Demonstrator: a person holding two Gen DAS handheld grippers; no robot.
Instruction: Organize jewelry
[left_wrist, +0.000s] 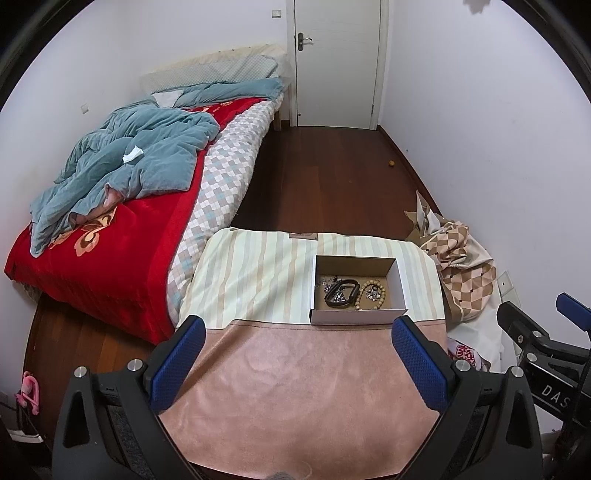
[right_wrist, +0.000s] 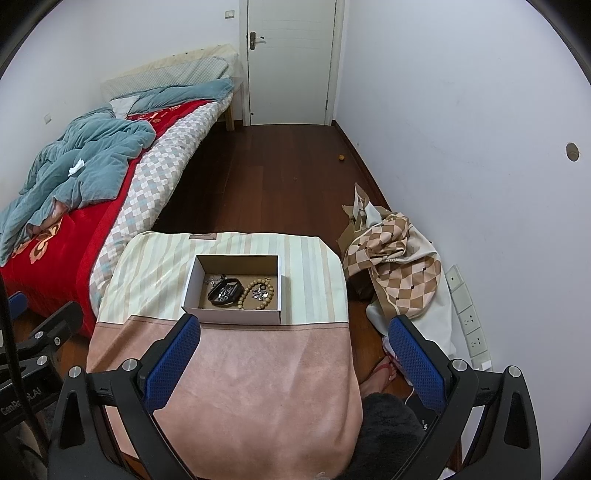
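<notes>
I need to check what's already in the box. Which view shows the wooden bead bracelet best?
The right wrist view: the wooden bead bracelet lies more centred there, its loop fully visible inside the cardboard box. The left wrist view also shows the bracelet, but further off to the right.

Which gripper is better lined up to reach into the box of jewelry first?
Probably the right gripper: in its view the box sits nearly between its open fingers, just left of centre. In the left gripper's view the box lies off toward its right finger.
</notes>
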